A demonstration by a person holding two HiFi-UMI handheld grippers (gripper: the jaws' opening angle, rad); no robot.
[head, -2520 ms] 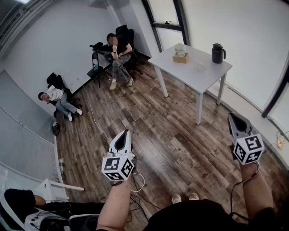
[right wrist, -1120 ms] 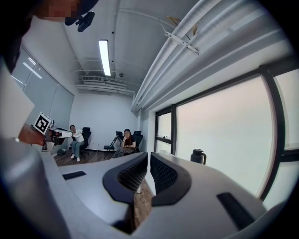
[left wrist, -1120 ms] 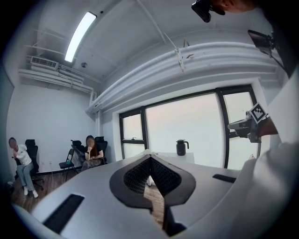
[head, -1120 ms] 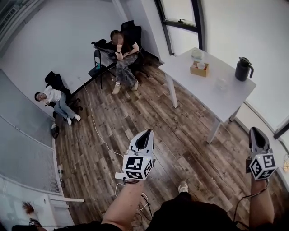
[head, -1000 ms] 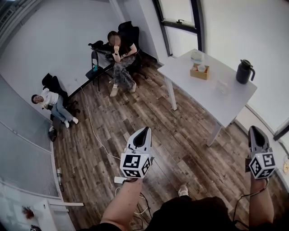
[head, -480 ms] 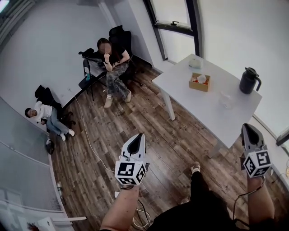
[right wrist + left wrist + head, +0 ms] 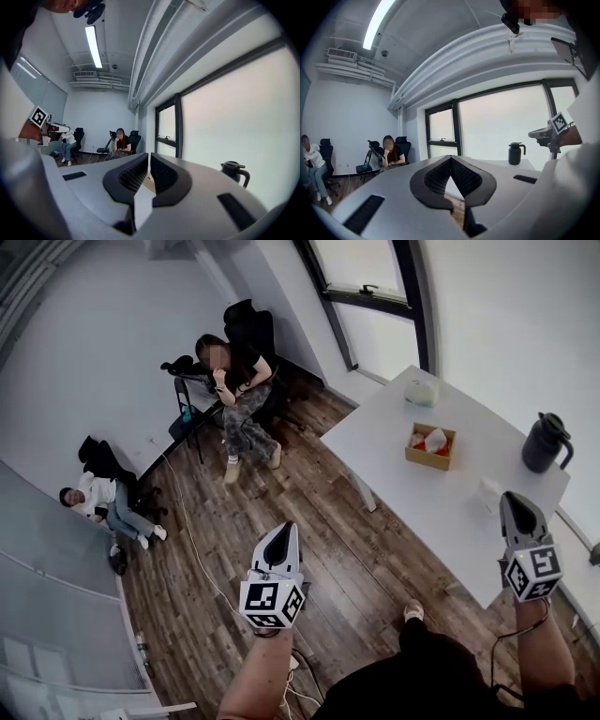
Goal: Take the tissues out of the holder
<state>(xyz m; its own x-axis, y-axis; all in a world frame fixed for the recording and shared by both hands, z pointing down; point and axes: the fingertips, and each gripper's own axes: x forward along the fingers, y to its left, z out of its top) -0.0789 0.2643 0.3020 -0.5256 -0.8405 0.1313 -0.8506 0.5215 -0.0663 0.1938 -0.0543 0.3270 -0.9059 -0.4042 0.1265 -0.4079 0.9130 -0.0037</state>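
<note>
Both grippers are empty, jaws pressed together, held forward on outstretched forearms. The left gripper (image 7: 285,532) hangs over open wooden floor (image 7: 309,488), short of the white table (image 7: 412,507). The right gripper (image 7: 515,500) is over the table's near edge. Ahead between them, well apart, a wooden holder (image 7: 427,460) stands mid-table with tissues (image 7: 435,438) inside.

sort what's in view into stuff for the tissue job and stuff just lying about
For the job:
- holder
- tissues, in the holder
- left gripper, shut, empty
- right gripper, shut, empty

Just about:
- jug
- pale bundle
- person on the chair
- person by the wall
</note>
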